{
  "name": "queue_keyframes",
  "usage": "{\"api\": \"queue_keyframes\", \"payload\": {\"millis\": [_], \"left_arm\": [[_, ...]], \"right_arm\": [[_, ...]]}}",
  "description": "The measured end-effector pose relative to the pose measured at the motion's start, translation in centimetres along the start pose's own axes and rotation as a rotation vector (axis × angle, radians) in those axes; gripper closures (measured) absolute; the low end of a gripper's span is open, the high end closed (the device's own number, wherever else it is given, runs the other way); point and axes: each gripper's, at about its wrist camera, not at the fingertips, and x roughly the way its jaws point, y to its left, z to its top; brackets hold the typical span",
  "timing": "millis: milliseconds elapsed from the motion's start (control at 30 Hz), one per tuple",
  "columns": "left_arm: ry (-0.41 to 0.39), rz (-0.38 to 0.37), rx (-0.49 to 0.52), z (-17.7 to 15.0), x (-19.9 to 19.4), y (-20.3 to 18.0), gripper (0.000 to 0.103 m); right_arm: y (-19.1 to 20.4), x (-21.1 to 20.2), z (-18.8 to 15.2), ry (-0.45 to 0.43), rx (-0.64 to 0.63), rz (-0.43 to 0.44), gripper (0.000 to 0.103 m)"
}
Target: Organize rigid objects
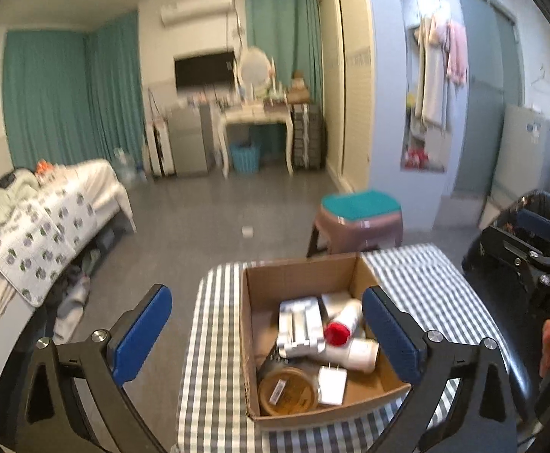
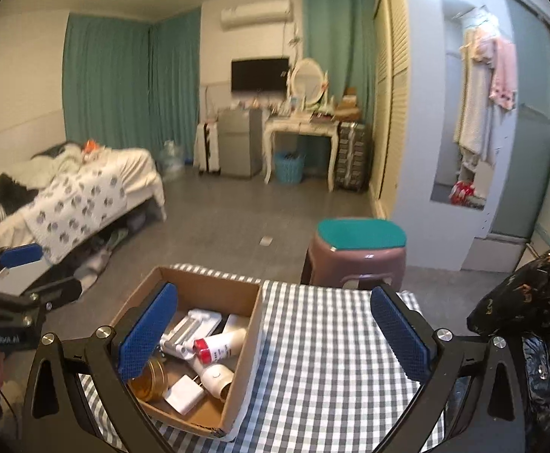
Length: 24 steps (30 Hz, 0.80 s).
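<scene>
Below left tongs [image 1: 266, 330]: cardboard box [image 1: 297, 275] of items | both tongs spread, empty | right tongs [image 2: 273, 330] beside box

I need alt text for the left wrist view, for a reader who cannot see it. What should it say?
An open cardboard box on a checked tablecloth holds a red-capped white bottle, a white charger, an amber jar and a white folded gadget. The open left gripper hangs above it, holding nothing. Behind lie a bed and a stool.
</scene>
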Motion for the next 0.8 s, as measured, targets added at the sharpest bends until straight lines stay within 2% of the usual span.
{"api": "queue_keyframes", "payload": {"millis": [133,267,400,533,800], "left_arm": [[-0.093,0.012,-0.041,-1.9,-1.3,-0.5,0.0],[-0.114,0.014,-0.098,-4.0,-1.7,-0.5,0.0],[-0.139,0.046,-0.071,-5.3,-2.2,-0.9,0.0],[-0.127,0.055,-0.068,-5.9,-2.2,-1.2,0.0],[-0.121,0.052,-0.044,-6.2,-2.4,-2.0,0.0]], "right_arm": [[-0.6,-1.6,-1.3,-0.042,0.033,0.01,0.0],[-0.7,-2.0,-3.3,-0.061,0.029,-0.01,0.0],[-1.2,-1.7,-5.5,-0.069,0.047,-0.042,0.0],[-1.7,-1.3,-7.0,-0.044,0.051,-0.058,0.0],[-1.3,-1.1,-8.1,-0.037,0.043,-0.049,0.0]]}}
